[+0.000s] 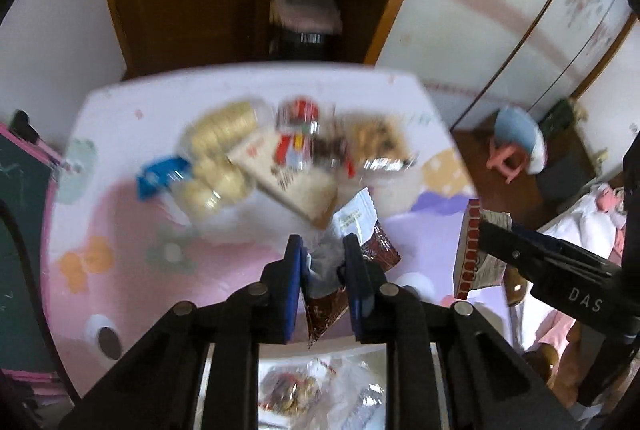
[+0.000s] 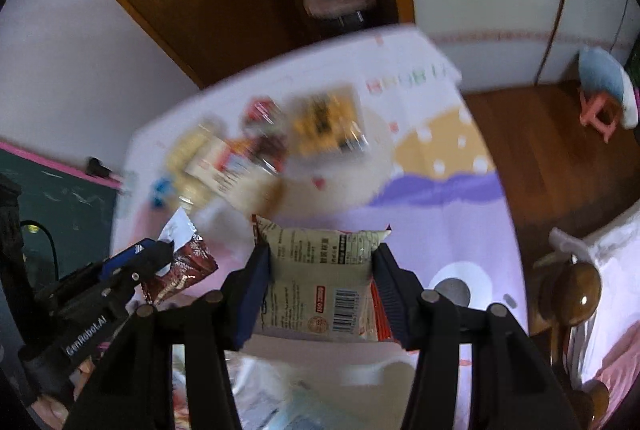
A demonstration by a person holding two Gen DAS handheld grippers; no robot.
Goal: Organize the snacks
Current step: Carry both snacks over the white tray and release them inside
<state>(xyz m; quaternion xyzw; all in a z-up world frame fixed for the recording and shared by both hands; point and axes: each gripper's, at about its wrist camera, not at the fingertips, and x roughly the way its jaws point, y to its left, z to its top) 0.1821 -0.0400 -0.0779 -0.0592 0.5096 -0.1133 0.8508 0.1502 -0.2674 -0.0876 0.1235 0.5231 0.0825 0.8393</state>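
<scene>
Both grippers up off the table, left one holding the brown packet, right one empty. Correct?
Not quite. The right gripper is not empty: the right wrist view shows its jaws closed on a cream snack packet with a barcode. The rest stands: the left gripper holds the brown packet.

Left gripper (image 1: 322,254): jaws pinching a brown-and-white snack packet (image 1: 360,230), which is hanging above the table (image 1: 120,209). Right gripper (image 1: 486,232): showing at the right edge, gripping a cream packet with red border (image 1: 470,254). Snack pile (image 1: 288,149): lying blurred farther back on the pastel cloth. Clear bagged snacks (image 1: 296,390): sitting below the fingers.
</scene>
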